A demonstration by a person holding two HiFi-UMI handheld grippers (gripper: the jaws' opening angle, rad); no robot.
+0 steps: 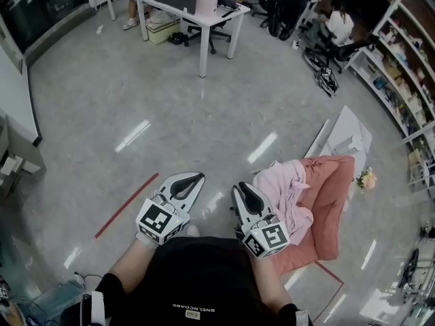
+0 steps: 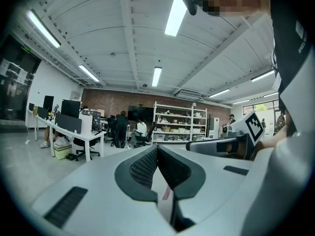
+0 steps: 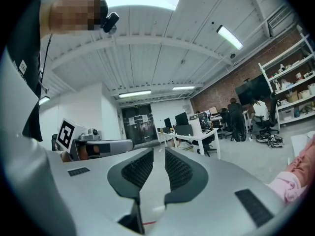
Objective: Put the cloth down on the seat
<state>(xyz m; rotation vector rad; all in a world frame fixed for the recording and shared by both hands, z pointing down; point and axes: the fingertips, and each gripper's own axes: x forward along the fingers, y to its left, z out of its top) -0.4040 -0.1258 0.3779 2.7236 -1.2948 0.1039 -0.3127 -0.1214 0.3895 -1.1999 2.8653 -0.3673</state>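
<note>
I hold the left gripper (image 1: 193,178) shut and empty, the right gripper (image 1: 242,187) slightly parted and empty; the pink cloth (image 1: 289,187) lies on the red seat (image 1: 334,206), right; my shirt lettering (image 1: 194,306) is unreadable

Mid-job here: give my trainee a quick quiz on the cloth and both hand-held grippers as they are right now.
1. True or false: the left hand-held gripper is clamped on the pink cloth.
2. Where does the pink cloth lie? A) on the red seat; B) on the white desk; C) on the shelves.
3. Fill in: between the jaws of the right hand-held gripper there is ___.

Key: 1 false, its jaws are shut on nothing; 2 A; 3 nothing.
</note>
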